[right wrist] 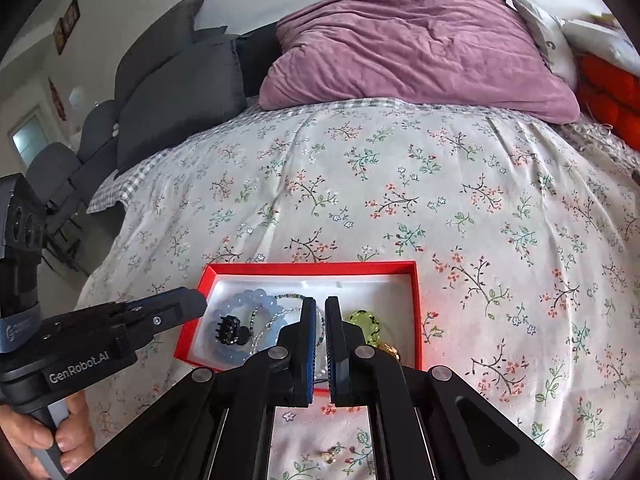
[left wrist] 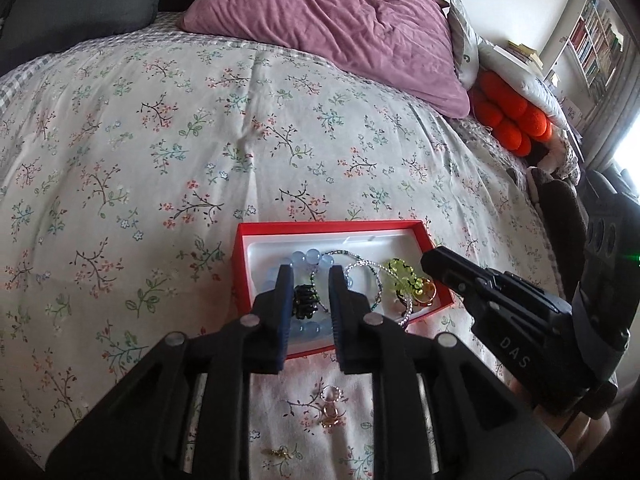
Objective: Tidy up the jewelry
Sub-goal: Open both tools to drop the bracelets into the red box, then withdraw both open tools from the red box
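L wrist view: left gripper point(left wrist: 310, 280) hangs over the red box point(left wrist: 248, 240) on the floral bedspread point(left wrist: 160, 140), jaws part-open w/ nothing pinched; the black claw clip point(left wrist: 305, 300) lies in the gap below them, inside the blue bead bracelet point(left wrist: 308, 260), apparently let go, not grasped. Loose pieces not yet boxed sit on the spread just near side of the box, under this gripper's frame: clear/amber ring-like bits point(left wrist: 330, 406) and a small gold piece point(left wrist: 280, 453). So next pickup lies back toward the holder, below and behind the fingertips, not ahead. Right gripper point(left wrist: 430, 260) comes in from the right, tip by the box's right end near the yellow-green piece point(left wrist: 400, 276). R wrist view: right gripper point(right wrist: 320, 304) has jaws nearly clenched, thin gap only, nothing visible betw. them; tips over the box's middle-right. Box long axis runs L–R across the view. Gold piece point(right wrist: 330, 456) shows on the spread betw. this gripper's arms, near side of box; judged equally close to both hands, though the left gripper point(right wrist: 196, 300) is the one w/ jaws already apart. Hand point(right wrist: 60, 440) grips its handle at lower left.
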